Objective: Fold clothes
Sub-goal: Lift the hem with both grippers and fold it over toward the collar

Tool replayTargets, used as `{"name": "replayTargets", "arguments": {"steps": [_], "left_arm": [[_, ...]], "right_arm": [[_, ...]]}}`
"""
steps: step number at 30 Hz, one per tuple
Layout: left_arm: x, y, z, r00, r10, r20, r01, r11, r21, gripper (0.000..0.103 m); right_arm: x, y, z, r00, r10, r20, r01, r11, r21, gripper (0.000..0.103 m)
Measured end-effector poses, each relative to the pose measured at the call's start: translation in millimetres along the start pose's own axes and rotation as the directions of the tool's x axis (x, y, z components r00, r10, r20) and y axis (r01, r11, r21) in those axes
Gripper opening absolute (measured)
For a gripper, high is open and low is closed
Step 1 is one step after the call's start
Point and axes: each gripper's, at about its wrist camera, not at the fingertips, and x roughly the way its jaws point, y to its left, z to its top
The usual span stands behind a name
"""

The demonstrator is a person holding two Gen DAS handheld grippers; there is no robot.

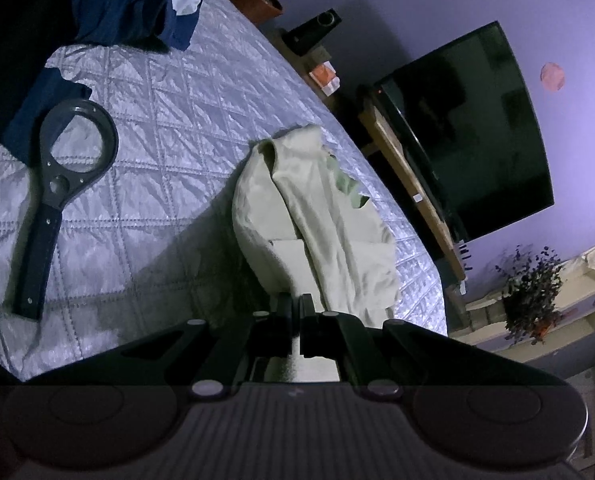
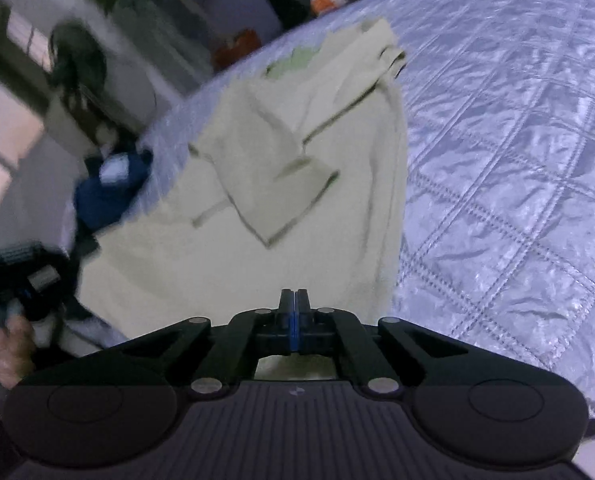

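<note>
In the left wrist view, a black tool with a ring-shaped head (image 1: 63,184) is lying flat on the far left of the quilted silver bedspread (image 1: 169,128). Above it, a heap of dark blue clothes (image 1: 133,0) is resting on the bed, with a bit of white cloth showing in it. Near the middle, the pale cream garment (image 1: 317,216) is lying crumpled close to the bed's right edge, with a light green part showing at its upper right. The left gripper (image 1: 296,304) is pointing at the near end of this garment; its jaws are standing together, and pale cloth is showing between them, so it seems to be pinching the garment. To the right, a dark television (image 1: 477,128) is standing against the purple wall, and a potted plant (image 1: 529,292) is sitting lower right.

In the right wrist view, a hand (image 2: 1,348) is holding the other gripper at the left edge. The cream garment (image 2: 257,200) is spreading across the middle, one sleeve folded over it. The right gripper (image 2: 294,300) is hanging over the garment's near hem with jaws fully closed, blue pads touching; whether cloth is caught I cannot tell. The bedspread (image 2: 517,160) is filling the right side
</note>
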Motion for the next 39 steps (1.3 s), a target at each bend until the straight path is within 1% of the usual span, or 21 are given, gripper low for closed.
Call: {"name": "replayTargets", "arguments": {"steps": [3, 4, 5, 7, 8, 10, 11, 12, 13, 14, 15, 17, 18, 19, 20, 21, 25, 30, 34, 37, 39], "left_arm": [[0, 2, 3, 1.0, -0.002, -0.001, 0.002, 1.0, -0.008, 0.003], [1, 3, 4, 1.0, -0.002, -0.005, 0.002, 1.0, -0.008, 0.003], [2, 3, 3, 1.0, 0.0, -0.007, 0.0, 1.0, -0.007, 0.003], [4, 2, 2, 1.0, 0.002, -0.013, -0.002, 1.0, -0.001, 0.003], [5, 2, 2, 1.0, 0.001, -0.014, -0.001, 1.0, 0.001, 0.003], [6, 2, 1, 1.0, 0.002, -0.017, -0.002, 1.0, 0.004, 0.003], [6, 2, 1, 1.0, 0.003, -0.019, -0.002, 1.0, 0.004, 0.003], [6, 2, 1, 1.0, 0.003, -0.02, -0.003, 1.0, 0.005, 0.003], [6, 2, 1, 1.0, 0.004, -0.021, -0.004, 1.0, 0.006, 0.003], [7, 2, 1, 1.0, 0.006, -0.022, -0.006, 1.0, 0.007, 0.003], [7, 2, 1, 1.0, 0.008, -0.023, -0.008, 1.0, 0.008, 0.003], [8, 1, 0, 1.0, 0.011, -0.026, -0.011, 1.0, 0.011, 0.003], [8, 0, 0, 1.0, 0.013, -0.027, -0.013, 1.0, 0.013, 0.003], [9, -1, 0, 0.999, 0.015, -0.029, -0.014, 1.0, 0.018, 0.003], [9, -2, 0, 0.999, 0.016, -0.033, -0.015, 0.999, 0.028, 0.003], [9, -3, 0, 0.999, 0.02, -0.034, -0.018, 0.999, 0.038, 0.003], [10, -5, 0, 0.999, 0.027, -0.033, -0.025, 0.998, 0.061, 0.003], [10, -3, 0, 0.999, 0.032, -0.036, -0.03, 0.998, 0.06, 0.003], [9, -5, 0, 0.999, 0.034, -0.034, -0.032, 0.997, 0.068, 0.003], [9, -4, 0, 0.999, 0.037, -0.034, -0.035, 0.997, 0.071, 0.003], [9, -4, 0, 0.999, 0.04, -0.035, -0.037, 0.997, 0.073, 0.003]], "right_arm": [[-16, -3, 7, 0.997, 0.038, 0.073, -0.043, 0.997, 0.066, 0.0], [-19, -3, 9, 0.997, 0.022, 0.079, -0.028, 0.998, 0.065, 0.0], [-18, -1, 10, 0.998, -0.012, 0.064, 0.01, 0.999, 0.038, 0.007], [-11, 4, 8, 0.993, -0.122, 0.001, 0.121, 0.99, -0.066, 0.01], [-8, 5, 7, 0.989, -0.15, -0.017, 0.148, 0.985, -0.091, 0.01], [-2, 3, 4, 0.988, -0.154, -0.031, 0.151, 0.985, -0.084, 0.012], [2, 3, 3, 0.986, -0.161, -0.044, 0.157, 0.984, -0.086, 0.017], [8, 3, 1, 0.983, -0.173, -0.061, 0.167, 0.982, -0.092, 0.026], [11, 3, 0, 0.983, -0.17, -0.071, 0.163, 0.982, -0.099, 0.027], [13, 5, -2, 0.985, -0.154, -0.074, 0.146, 0.983, -0.109, 0.043], [15, 7, -2, 0.989, -0.128, -0.077, 0.119, 0.986, -0.115, 0.064], [19, 14, -3, 0.991, -0.099, -0.089, 0.085, 0.985, -0.148, 0.077], [22, 20, -4, 0.989, -0.12, -0.091, 0.102, 0.977, -0.188, 0.074], [24, 24, -4, 0.984, -0.153, -0.088, 0.13, 0.966, -0.223, 0.052], [25, 24, -3, 0.982, -0.17, -0.088, 0.145, 0.961, -0.236, 0.016], [25, 25, -2, 0.979, -0.187, -0.087, 0.16, 0.955, -0.248, 0.005], [25, 26, 0, 0.968, -0.241, -0.073, 0.211, 0.934, -0.288, 0.0], [4, 27, 1, 0.975, -0.22, 0.019, 0.217, 0.944, -0.249, 0.0], [3, 16, 4, 0.958, -0.283, 0.04, 0.285, 0.937, -0.203, 0.009], [7, 11, 6, 0.954, -0.297, 0.035, 0.298, 0.935, -0.194, 0.018], [12, 10, 6, 0.958, -0.288, 0.012, 0.285, 0.938, -0.2, 0.031]]}}
